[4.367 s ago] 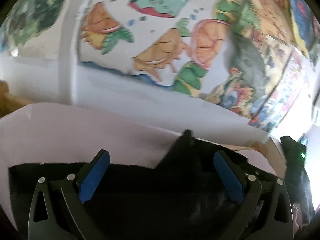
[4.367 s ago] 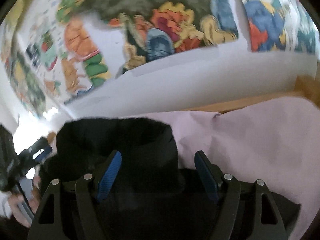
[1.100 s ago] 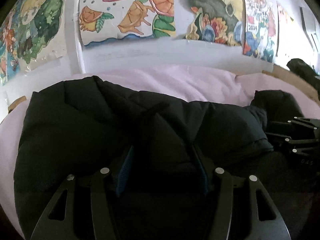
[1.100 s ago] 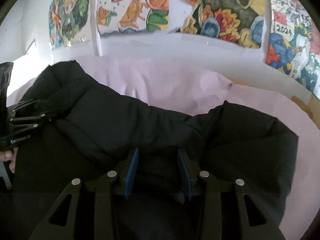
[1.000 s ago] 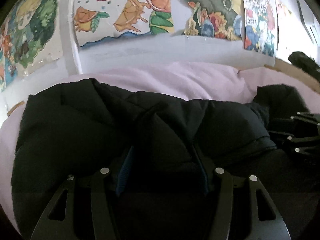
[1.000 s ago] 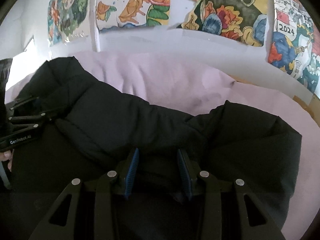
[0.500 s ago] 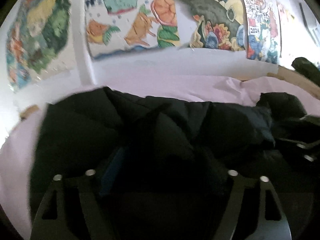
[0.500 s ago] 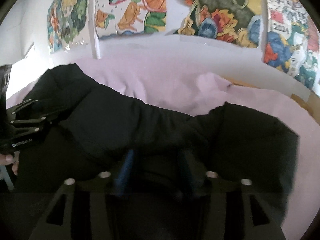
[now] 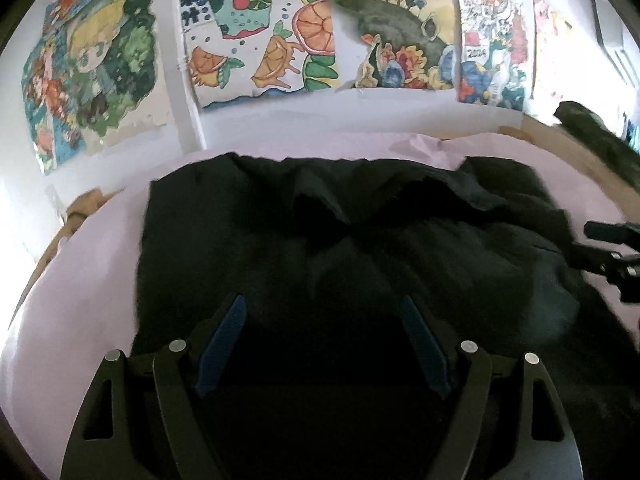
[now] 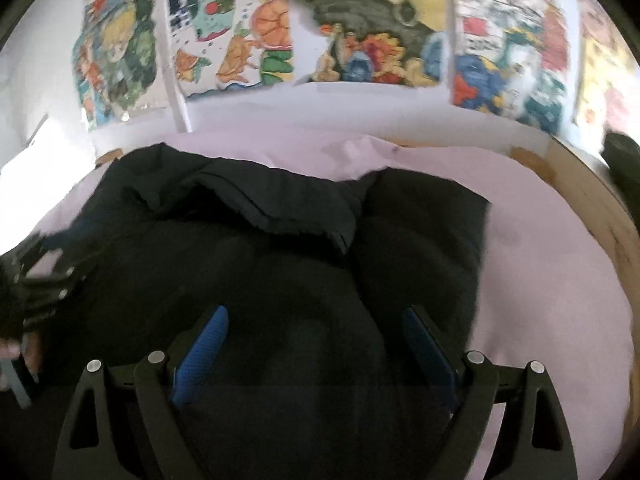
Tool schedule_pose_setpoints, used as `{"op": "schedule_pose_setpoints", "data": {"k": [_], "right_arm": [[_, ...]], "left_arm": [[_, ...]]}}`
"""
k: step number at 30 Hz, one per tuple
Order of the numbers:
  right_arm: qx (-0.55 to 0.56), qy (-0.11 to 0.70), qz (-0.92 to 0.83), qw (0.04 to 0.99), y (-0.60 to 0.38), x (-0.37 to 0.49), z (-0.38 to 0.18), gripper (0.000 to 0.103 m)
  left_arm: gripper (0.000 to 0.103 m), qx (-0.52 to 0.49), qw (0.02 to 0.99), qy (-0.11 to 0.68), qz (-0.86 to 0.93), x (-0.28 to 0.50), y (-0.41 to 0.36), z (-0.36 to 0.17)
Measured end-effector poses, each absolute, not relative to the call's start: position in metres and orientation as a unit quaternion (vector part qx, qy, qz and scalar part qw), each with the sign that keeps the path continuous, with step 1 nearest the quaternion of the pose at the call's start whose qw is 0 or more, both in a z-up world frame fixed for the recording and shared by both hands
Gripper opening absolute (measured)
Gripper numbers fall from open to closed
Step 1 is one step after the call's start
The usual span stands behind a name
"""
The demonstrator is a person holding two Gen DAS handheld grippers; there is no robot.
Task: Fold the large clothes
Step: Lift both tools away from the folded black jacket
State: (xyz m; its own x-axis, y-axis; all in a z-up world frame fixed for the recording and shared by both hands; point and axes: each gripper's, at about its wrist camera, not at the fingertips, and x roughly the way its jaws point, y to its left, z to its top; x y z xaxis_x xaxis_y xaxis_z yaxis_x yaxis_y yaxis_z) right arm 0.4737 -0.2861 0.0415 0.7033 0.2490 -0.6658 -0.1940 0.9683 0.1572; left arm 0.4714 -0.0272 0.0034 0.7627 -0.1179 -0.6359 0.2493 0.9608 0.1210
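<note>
The jacket point(image 9: 360, 248) lies on the sheet point(image 10: 540, 280), wall drawings point(image 9: 256, 40) behind it, both tongs just above.

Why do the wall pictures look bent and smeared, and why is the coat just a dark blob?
Left wrist view: the fisheye lens bows the colourful wall posters; the puffy black jacket is underexposed, its folds barely readable, with window glare at the far right. Right wrist view: motion blur smears the posters and the jacket.
</note>
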Motion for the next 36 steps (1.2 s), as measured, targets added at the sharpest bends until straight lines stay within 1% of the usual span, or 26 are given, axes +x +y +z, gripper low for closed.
{"op": "schedule_pose_setpoints", "data": {"k": [2,3,4,5,6,7,12,15,21,25,32,36], "right_arm": [[0.069,0.377,0.117,0.916,-0.29,0.454,0.054,0.09],[0.083,0.384,0.106,0.914,-0.291,0.441,0.061,0.095],[0.09,0.387,0.096,0.913,-0.291,0.432,0.065,0.102],[0.1,0.393,0.075,0.911,-0.291,0.417,0.069,0.103],[0.106,0.4,0.066,0.908,-0.29,0.404,0.071,0.103],[0.108,0.402,0.067,0.907,-0.288,0.397,0.073,0.103],[0.044,0.412,0.072,0.907,-0.262,0.34,0.08,0.103],[0.039,0.409,0.089,0.907,-0.256,0.307,0.085,0.103],[-0.002,0.391,0.129,0.911,-0.245,0.238,0.101,0.103],[-0.038,0.373,0.14,0.916,-0.238,0.205,0.108,0.103],[-0.074,0.351,0.146,0.922,-0.237,0.14,0.104,0.103],[-0.069,0.338,0.137,0.929,-0.243,0.108,0.091,0.103]], "left_arm": [[0.076,0.084,0.93,0.343,-0.106,0.447,-0.021,0.018],[0.078,0.079,0.929,0.347,-0.106,0.438,-0.019,0.024],[0.086,0.073,0.926,0.356,-0.107,0.426,-0.017,0.03],[0.092,0.067,0.922,0.364,-0.111,0.416,-0.016,0.035],[0.1,0.06,0.92,0.371,-0.114,0.407,-0.015,0.038],[0.101,0.055,0.918,0.376,-0.116,0.398,-0.015,0.042],[0.101,0.057,0.915,0.385,-0.105,0.341,-0.014,0.054],[0.101,0.058,0.92,0.377,-0.089,0.311,-0.009,0.06],[0.101,0.04,0.923,0.371,-0.09,0.251,0.007,0.07],[0.101,0.061,0.93,0.352,-0.084,0.215,0.012,0.078],[0.101,0.106,0.929,0.332,-0.124,0.163,0.015,0.068],[0.101,0.116,0.922,0.331,-0.163,0.141,0.017,0.053]]}}
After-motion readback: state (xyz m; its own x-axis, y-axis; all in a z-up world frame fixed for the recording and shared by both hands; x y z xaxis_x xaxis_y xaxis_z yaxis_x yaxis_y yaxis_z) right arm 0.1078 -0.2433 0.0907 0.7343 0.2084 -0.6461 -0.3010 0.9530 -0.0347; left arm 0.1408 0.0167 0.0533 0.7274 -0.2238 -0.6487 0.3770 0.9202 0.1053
